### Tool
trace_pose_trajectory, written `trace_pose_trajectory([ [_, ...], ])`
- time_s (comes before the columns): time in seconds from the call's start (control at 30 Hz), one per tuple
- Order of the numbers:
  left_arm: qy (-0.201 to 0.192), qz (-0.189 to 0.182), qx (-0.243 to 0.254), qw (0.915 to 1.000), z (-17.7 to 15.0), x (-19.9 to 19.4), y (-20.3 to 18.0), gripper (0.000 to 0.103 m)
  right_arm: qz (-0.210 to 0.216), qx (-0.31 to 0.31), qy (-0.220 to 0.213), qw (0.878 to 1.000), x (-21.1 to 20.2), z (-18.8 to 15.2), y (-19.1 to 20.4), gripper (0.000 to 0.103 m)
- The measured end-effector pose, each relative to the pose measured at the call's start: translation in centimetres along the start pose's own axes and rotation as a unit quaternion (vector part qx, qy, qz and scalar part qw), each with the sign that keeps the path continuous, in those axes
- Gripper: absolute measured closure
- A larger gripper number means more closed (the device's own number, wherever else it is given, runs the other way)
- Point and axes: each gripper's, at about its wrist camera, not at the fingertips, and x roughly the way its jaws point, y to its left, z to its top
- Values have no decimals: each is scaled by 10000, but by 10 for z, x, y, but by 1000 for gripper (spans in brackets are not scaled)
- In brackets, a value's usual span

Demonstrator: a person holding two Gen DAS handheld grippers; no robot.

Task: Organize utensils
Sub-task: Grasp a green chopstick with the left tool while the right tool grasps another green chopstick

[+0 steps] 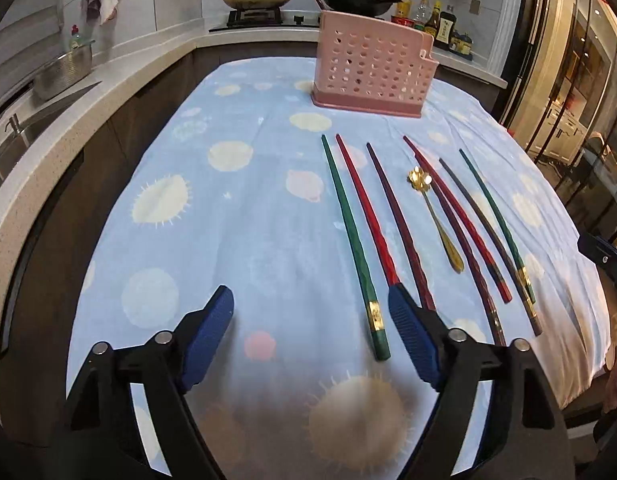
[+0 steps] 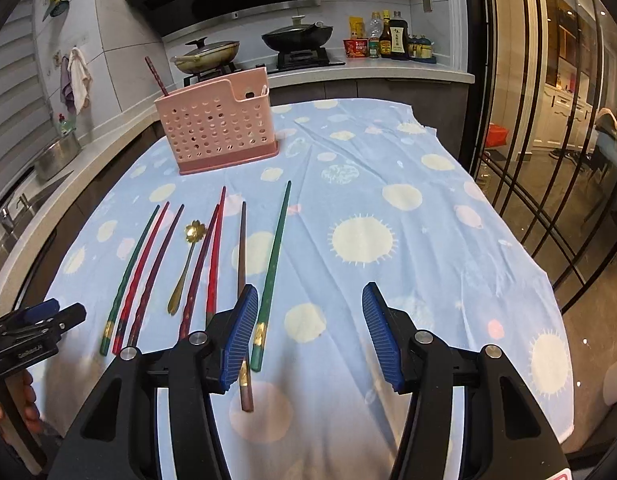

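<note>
Utensils lie in a loose fan on the pale blue tablecloth with cream sun-and-dot prints (image 1: 244,216), all on the near side of the pink perforated plastic utensil holder (image 1: 370,72), which stands upright at the far end of the cloth. Counted away from the holder's left side, the fan runs: a green chopstick with a gold band (image 1: 354,248), a red chopstick (image 1: 366,216), a dark maroon chopstick (image 1: 400,224), a small gold spoon with a flower-shaped bowl (image 1: 438,220), then more maroon, red, brown and green sticks packed close, the maroon and red crossing.

Only the right wrist view shows a maroon chopstick (image 2: 156,76) already standing tilted in the holder's left end, and the holder's lower notched compartment on the right. It also shows the left gripper (image 2: 48,312) low at the fan's left edge, with part of a hand (image 2: 26,404) under it.

Seen from the left wrist, the left gripper's blue ribbed pads stand spread with only cloth between them; its right pad overlaps the red chopstick's butt end.

The right gripper (image 2: 308,328) is also spread and grips nothing; the brown chopstick (image 2: 241,248) passes behind its left pad, the second green chopstick (image 2: 273,256) just inside it.
</note>
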Motion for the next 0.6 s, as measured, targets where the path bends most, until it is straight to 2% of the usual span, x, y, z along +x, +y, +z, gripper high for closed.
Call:
trace_pose_trajectory([
  [0.23, 77, -62, 119, 9999, -8, 5, -13, 34, 124, -1, 170, 9998, 4, -15, 5, 50],
  [0.37, 214, -11, 130, 9997, -9, 16, -15, 44, 185, 3, 248, 9995, 9, -17, 8, 50],
  [0.47, 247, -32, 95, 9996, -11, 19, -15, 43, 222, -22, 323, 9992, 13, -20, 11, 50],
  [0.6, 240, -83, 99, 9996, -12, 19, -15, 50, 249, -82, 403, 9988, 19, -23, 16, 54],
])
